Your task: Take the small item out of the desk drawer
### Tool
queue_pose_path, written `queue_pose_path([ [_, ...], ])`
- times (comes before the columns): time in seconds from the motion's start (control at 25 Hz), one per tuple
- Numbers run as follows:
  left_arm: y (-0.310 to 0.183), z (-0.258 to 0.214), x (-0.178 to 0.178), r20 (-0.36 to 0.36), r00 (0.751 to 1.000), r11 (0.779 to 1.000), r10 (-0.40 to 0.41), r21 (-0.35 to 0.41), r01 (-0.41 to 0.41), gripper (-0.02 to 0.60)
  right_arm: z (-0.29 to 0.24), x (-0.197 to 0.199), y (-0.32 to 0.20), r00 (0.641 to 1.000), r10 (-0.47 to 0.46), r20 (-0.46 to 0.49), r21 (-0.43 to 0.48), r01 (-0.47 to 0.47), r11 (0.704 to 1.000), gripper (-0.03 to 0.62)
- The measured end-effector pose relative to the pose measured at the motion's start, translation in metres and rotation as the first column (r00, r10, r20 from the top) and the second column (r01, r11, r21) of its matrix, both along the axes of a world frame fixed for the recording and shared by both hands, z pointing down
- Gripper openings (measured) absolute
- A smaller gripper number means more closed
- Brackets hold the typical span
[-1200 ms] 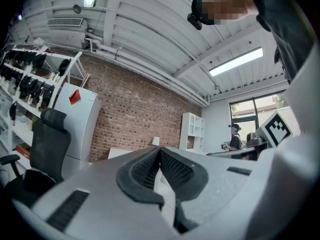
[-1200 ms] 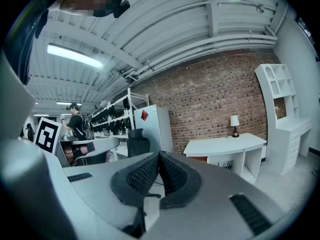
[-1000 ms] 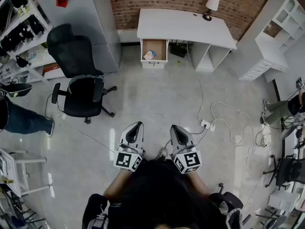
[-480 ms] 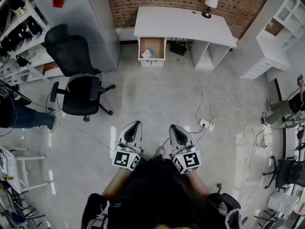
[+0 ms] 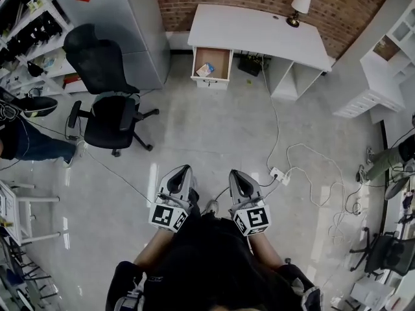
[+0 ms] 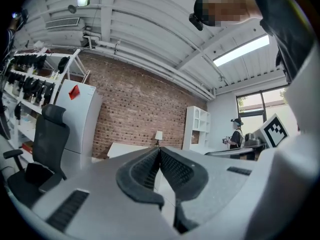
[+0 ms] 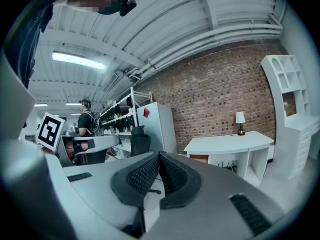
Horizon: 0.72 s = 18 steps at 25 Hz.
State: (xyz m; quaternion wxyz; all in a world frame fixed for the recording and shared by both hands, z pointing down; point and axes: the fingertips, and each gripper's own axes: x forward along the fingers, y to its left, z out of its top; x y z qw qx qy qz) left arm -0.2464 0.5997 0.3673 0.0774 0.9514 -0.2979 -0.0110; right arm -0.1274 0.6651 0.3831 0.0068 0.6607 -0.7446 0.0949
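A white desk [image 5: 259,34] stands against the brick wall at the far end of the room. Its wooden drawer [image 5: 213,67] is pulled open, with a small light item [image 5: 206,69] lying inside. My left gripper [image 5: 183,170] and right gripper [image 5: 235,173] are side by side over the floor, well short of the desk and pointing at it. Both are shut and hold nothing. In the left gripper view the left gripper [image 6: 159,149] has its pads pressed together. The right gripper [image 7: 159,154] looks the same in the right gripper view, with the desk [image 7: 230,143] ahead.
A black office chair [image 5: 107,102] stands at the left beside a grey cabinet [image 5: 123,24]. A power strip [image 5: 279,172] and loose cables trail across the floor at the right. A white shelf unit [image 5: 382,63] is far right, a lamp [image 5: 299,6] is on the desk, and a person [image 5: 26,141] is at the left edge.
The view has shifted slightly as both grippers are carried together across the floor toward the desk. Both stay shut. The person at the left edge has moved.
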Motion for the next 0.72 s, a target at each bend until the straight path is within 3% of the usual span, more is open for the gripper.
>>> queue_pose_path([
  [0.28,-0.069,0.016,0.027,-0.019,1.000,0.999,0.001,-0.038,-0.002,0.009,0.015,0.024,-0.064,0.999,-0.024,-0.029,-0.033,0.023,0.999,0.023],
  [0.72,-0.240,0.015,0.088,-0.054,0.997,0.997,0.056,-0.058,-0.059,0.009,0.014,0.065,-0.227,0.991,-0.060,-0.119,-0.069,0.052,0.996,0.023],
])
